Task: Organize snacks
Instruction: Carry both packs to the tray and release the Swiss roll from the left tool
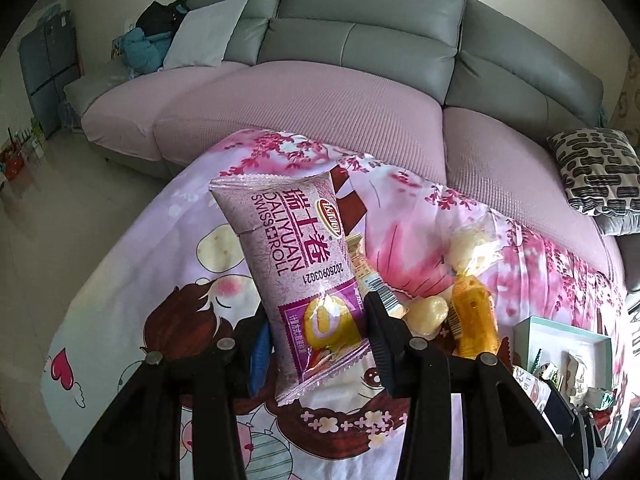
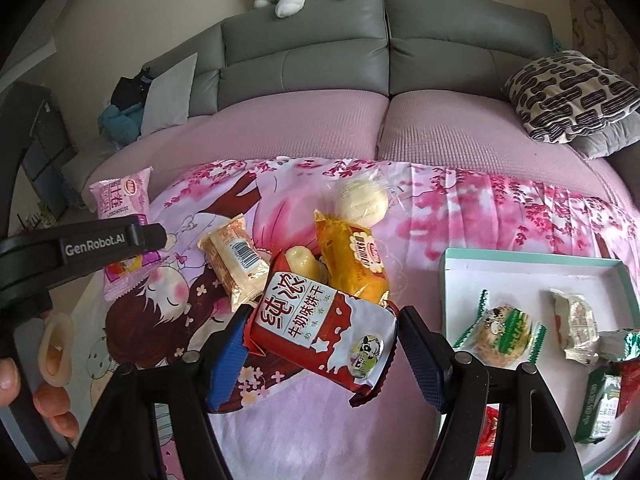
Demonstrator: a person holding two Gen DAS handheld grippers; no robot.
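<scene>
We grip the Swiss roll packet (image 1: 304,276) in our left gripper (image 1: 316,340), lifted mid-frame, while our right gripper (image 2: 320,344) clasps the biscuit pack (image 2: 320,332), both presumably bound for the tray (image 2: 452,272) at right.

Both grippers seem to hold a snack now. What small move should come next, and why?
Probably carry the red milk biscuit packet, held in the right gripper, to the right and set it in the white tray. The tray already holds several wrapped snacks and lies close beside that gripper. The left gripper holds the purple Swiss roll packet farther off, so it could follow.
</scene>
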